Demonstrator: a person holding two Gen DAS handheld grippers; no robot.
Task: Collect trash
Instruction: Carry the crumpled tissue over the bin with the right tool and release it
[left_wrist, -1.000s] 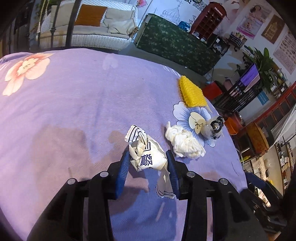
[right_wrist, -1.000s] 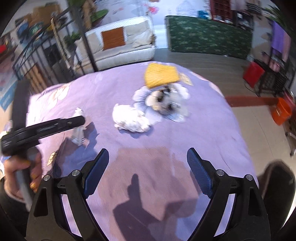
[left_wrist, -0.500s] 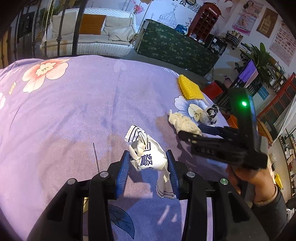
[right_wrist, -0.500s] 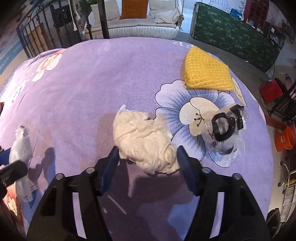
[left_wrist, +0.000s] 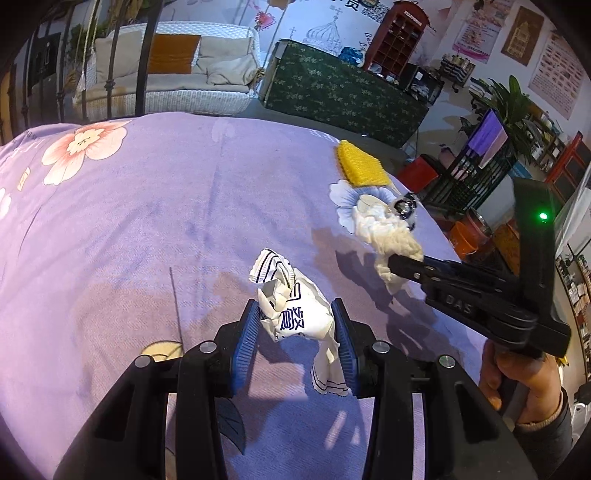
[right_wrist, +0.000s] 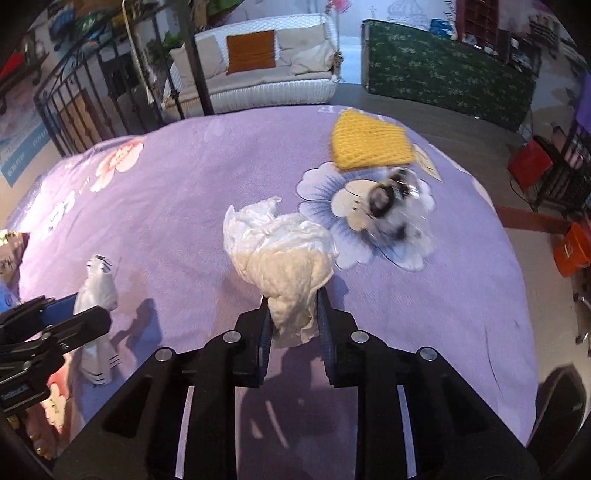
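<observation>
While the left gripper (left_wrist: 295, 332) stays clamped on the crumpled white wrapper with blue print (left_wrist: 295, 310), held just above the purple floral cloth (left_wrist: 184, 206), right gripper (right_wrist: 291, 317) jaws are closing on the crumpled cream tissue wad (right_wrist: 284, 254); tissue between the pads, beside the clear plastic bag with a black ring (right_wrist: 391, 206) and yellow knitted cloth (right_wrist: 369, 146)

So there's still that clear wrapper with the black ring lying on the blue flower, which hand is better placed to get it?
Probably the right gripper: the clear wrapper lies just beyond it, far from the left gripper. But both are occupied: the right's jaws are closing on the crumpled tissue, the left grips the printed paper wad.
</observation>
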